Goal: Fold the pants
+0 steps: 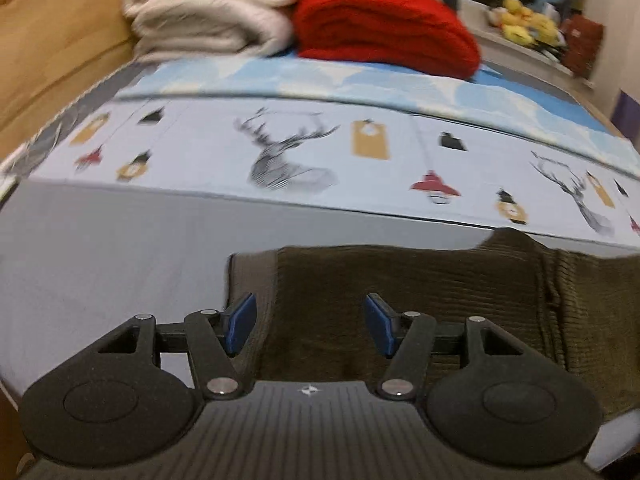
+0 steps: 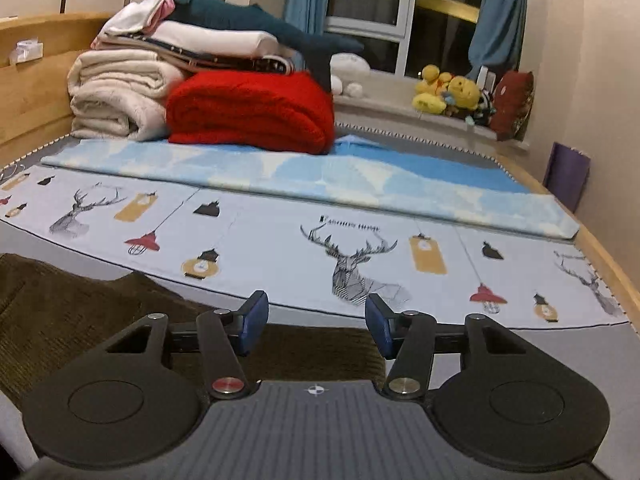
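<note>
Pants (image 1: 400, 304) lie lengthwise along bed's (image 1: 100, 248) near edge; left gripper (image 1: 310, 324) directly above, right gripper (image 2: 316, 322) over one end; both open, empty.

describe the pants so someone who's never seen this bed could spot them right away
Start at the bed, with its folded blankets at the far end. Come to the near edge, onto the plain grey sheet below the deer-print cover. The pants lie there: dark olive-brown, ribbed like corduroy, the only dark cloth around.

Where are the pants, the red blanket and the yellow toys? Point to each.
pants (image 1: 400, 280): left wrist view, ribbed brown cloth.
red blanket (image 2: 248, 108): right wrist view, folded front.
yellow toys (image 2: 448, 90): right wrist view, pile's middle.
</note>
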`<state>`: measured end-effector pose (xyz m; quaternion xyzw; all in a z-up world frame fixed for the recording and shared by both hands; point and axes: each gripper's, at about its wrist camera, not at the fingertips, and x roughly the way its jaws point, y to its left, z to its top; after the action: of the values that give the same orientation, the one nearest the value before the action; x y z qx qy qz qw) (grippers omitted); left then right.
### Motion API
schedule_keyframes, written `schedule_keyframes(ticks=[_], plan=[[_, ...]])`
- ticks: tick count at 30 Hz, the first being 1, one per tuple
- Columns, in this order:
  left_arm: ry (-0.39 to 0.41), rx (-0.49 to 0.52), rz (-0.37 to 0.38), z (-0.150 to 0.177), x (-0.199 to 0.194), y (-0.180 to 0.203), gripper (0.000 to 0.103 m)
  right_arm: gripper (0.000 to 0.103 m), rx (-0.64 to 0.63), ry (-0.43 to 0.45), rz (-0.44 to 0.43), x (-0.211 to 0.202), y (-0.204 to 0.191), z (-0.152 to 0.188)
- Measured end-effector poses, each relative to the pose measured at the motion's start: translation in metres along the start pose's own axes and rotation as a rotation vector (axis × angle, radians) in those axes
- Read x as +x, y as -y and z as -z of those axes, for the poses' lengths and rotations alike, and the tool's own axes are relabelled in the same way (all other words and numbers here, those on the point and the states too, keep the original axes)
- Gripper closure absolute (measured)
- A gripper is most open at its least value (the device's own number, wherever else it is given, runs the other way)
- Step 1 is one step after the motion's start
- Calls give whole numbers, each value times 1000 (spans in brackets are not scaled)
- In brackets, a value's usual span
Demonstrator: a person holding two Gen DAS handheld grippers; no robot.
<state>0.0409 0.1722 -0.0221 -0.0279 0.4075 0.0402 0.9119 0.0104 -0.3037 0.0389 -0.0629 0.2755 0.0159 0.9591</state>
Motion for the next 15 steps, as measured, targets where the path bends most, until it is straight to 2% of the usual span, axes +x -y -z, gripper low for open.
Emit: schedule_keyframes(ticks=[4, 11, 13, 15], plan=[[-22, -37, -19, 0, 1, -20, 38, 47, 15, -22, 7, 10, -4, -2], [-24, -34, -17, -1, 5, -19, 38, 47, 36, -54, 31, 25, -3, -4], [-42, -92, 5, -4, 9, -28, 36, 47, 40, -58, 35, 28, -1, -4], [-74, -255, 23, -5, 15, -56, 24, 47, 43, -60, 36, 30, -1, -4]])
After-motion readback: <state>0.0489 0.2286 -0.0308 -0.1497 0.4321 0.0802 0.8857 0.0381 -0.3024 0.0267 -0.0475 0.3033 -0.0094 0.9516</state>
